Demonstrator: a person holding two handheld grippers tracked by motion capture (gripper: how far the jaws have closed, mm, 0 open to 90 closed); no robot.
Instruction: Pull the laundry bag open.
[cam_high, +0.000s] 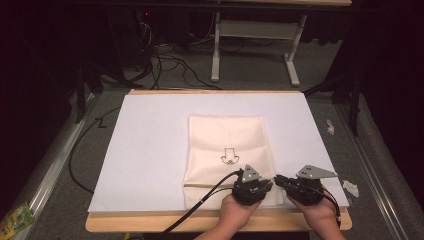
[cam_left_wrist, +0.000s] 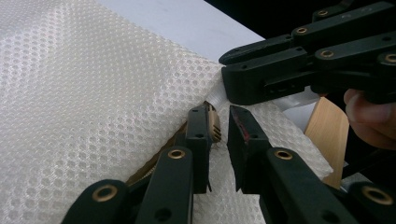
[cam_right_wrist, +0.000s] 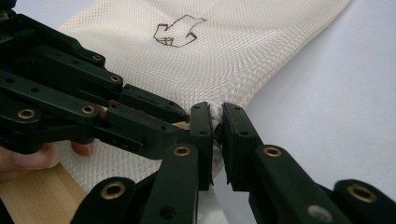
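At the near right corner of the mesh bag (cam_high: 227, 150) on the tabletop (cam_high: 150, 150), left tongs (cam_left_wrist: 223, 128) pinch the zipper pull, right tongs (cam_right_wrist: 217, 130) pinch the fabric corner — a jerk could slip either hold — bag lies centre

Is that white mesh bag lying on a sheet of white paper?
Yes, the high view shows the mesh bag lying flat on the white sheet that covers the wooden table.

A lab or recording studio is suggested: black curtains (cam_high: 30, 75) are hung around, cables (cam_high: 165, 62) are strewn on grey carpet (cam_high: 325, 55), and the worktop (cam_high: 150, 150) is covered with white board.
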